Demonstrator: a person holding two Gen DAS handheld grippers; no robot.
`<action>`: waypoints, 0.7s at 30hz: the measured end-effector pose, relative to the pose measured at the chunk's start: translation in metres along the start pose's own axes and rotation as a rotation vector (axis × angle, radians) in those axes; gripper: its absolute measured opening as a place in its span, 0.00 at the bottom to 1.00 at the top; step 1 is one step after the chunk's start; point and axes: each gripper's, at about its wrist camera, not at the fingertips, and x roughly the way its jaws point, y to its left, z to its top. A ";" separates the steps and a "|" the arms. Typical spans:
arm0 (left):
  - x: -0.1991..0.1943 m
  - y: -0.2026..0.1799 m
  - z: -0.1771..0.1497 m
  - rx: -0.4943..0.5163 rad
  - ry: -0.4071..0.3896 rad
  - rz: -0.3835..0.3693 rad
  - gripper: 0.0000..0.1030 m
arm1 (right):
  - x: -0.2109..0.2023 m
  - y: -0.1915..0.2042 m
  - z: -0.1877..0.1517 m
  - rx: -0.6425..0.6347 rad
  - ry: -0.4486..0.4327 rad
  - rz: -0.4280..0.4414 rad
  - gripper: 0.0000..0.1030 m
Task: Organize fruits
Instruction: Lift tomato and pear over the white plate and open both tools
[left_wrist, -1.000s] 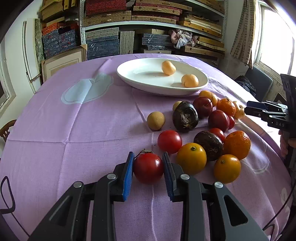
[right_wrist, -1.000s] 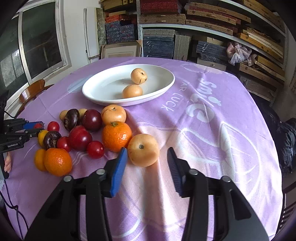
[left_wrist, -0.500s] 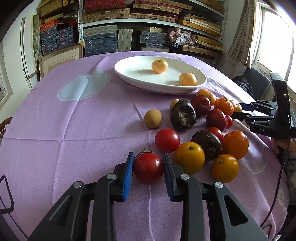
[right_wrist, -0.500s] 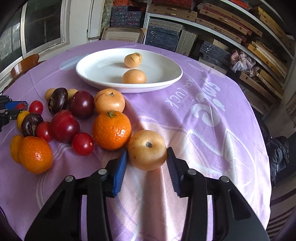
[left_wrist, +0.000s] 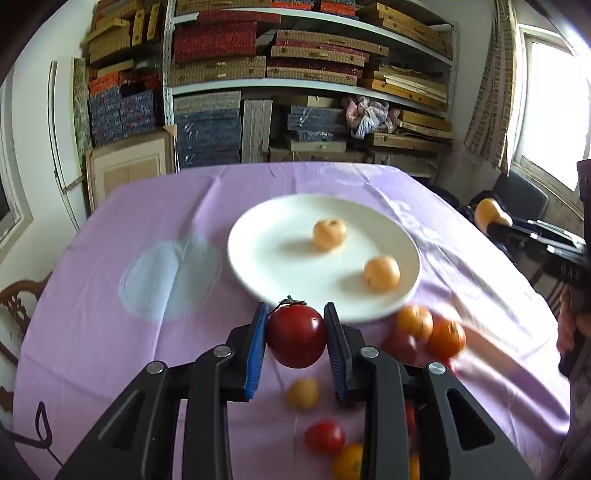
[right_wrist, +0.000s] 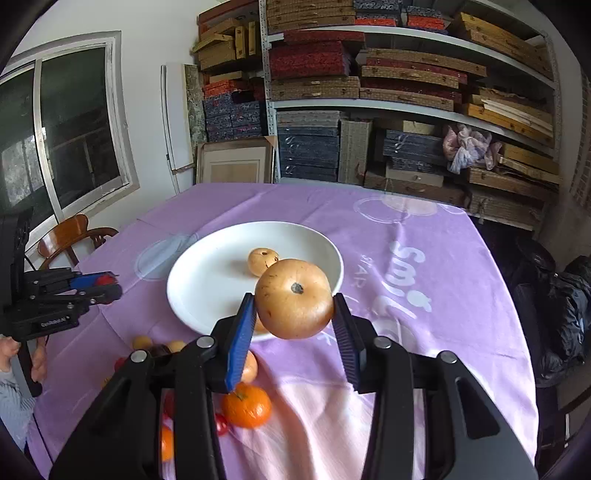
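Observation:
My left gripper (left_wrist: 295, 334) is shut on a red tomato (left_wrist: 295, 338) and holds it above the purple cloth, just short of the white plate (left_wrist: 258, 266). My right gripper (right_wrist: 293, 317) is shut on a tan round fruit (right_wrist: 293, 299), raised in front of the plate (right_wrist: 207, 280). Two tan fruits (left_wrist: 329, 234) (left_wrist: 381, 273) lie on the plate; in the right wrist view only one (right_wrist: 263, 260) shows, the other is hidden behind the held fruit. Below both grippers lies the remaining heap of oranges (right_wrist: 245, 406), tomatoes (left_wrist: 324, 437) and yellow fruits (left_wrist: 303, 393).
A purple tablecloth (left_wrist: 129, 332) covers the round table. Shelves of stacked boxes (right_wrist: 369, 92) stand behind it. A wooden chair (right_wrist: 70, 232) is at the left, and a dark chair (left_wrist: 521, 195) by the window. A person's hand (right_wrist: 37, 365) holds the left gripper's handle.
Both grippers rose off the cloth with their fruits and moved toward the plate. The right jaws closed onto the tan fruit, which had been lying between them.

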 end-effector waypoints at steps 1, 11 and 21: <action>0.009 -0.004 0.005 0.004 0.005 0.002 0.30 | 0.014 0.005 0.003 0.001 0.013 0.009 0.40; 0.094 -0.001 0.020 -0.019 0.100 0.017 0.30 | 0.105 -0.003 0.008 0.050 0.112 0.010 0.40; 0.081 0.005 0.022 -0.029 0.065 0.010 0.50 | 0.075 0.000 0.017 0.041 0.036 0.040 0.41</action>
